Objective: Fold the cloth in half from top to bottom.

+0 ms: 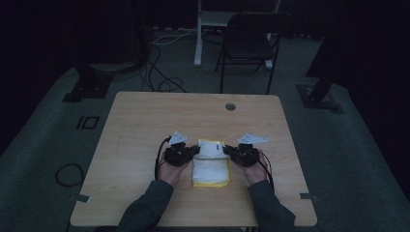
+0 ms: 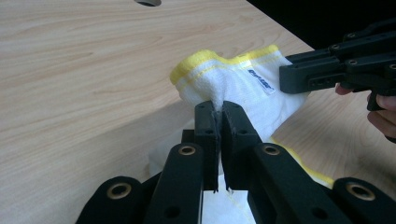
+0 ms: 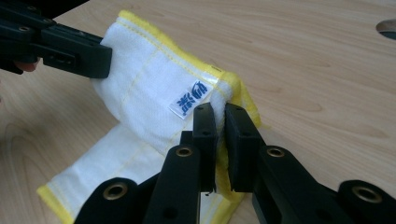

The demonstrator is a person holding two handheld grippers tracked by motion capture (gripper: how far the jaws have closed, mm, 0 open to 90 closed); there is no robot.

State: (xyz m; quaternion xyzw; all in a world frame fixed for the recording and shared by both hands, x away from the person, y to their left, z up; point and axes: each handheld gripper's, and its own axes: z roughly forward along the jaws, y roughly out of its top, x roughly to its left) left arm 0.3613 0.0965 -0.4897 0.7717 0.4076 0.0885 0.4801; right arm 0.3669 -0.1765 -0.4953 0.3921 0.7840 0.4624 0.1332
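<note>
My left gripper [image 2: 218, 109] and right gripper [image 3: 220, 112] each pinch a corner of the white, yellow-edged cloth [image 1: 211, 164], apparently folded, lying mid-way on the pale wooden table [image 1: 145, 125].

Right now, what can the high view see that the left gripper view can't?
High view alone: the chair behind the table, floor cables, both sleeves, and the whole towel lying folded. Left gripper view alone: the left gripper, jaws pinched on the towel's white cloth, plus the small blue label. Both share the wooden table, its round hole, the yellow-edged towel and the right gripper holding it.
</note>
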